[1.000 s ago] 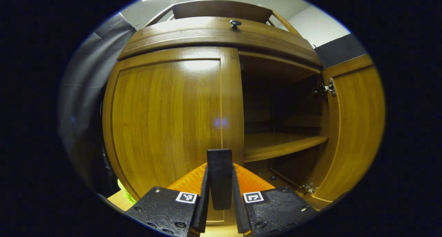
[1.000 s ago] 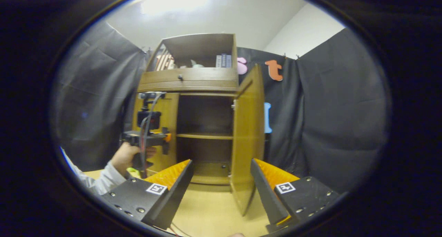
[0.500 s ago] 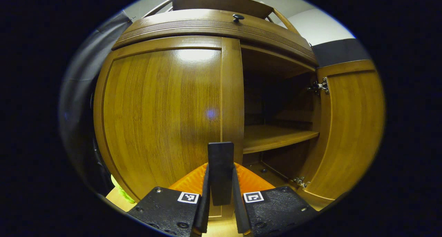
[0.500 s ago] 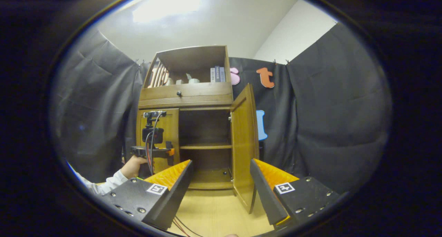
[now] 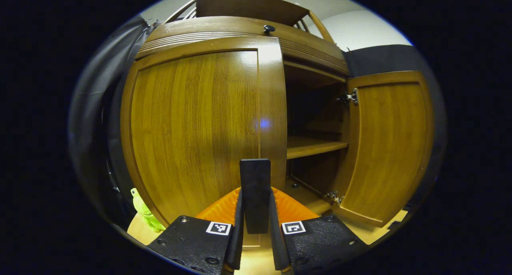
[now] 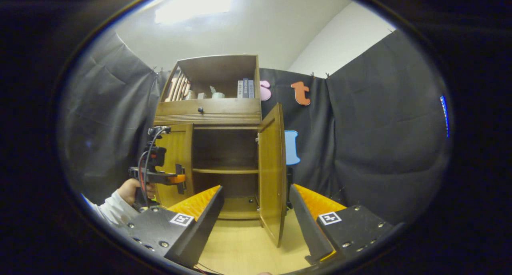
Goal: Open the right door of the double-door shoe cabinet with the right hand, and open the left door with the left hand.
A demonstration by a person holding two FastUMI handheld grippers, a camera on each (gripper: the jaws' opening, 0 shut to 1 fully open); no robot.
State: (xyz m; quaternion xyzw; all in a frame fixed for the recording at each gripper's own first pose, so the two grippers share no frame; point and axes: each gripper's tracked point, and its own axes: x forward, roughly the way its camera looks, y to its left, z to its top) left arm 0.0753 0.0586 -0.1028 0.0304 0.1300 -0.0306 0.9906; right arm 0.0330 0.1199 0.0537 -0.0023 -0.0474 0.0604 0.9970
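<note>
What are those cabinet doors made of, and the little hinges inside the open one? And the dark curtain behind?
The left door and right door look like wood or wood veneer, glossy: streaky grain and a lamp glare show. The hinges look like bright metal, probably steel, since they glint silver. The curtain seems a matte black cloth, as it hangs in soft folds.

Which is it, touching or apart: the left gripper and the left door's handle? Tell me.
Touching. The left gripper view shows the left gripper with a finger pressed against each side of the handle on the left door.
</note>
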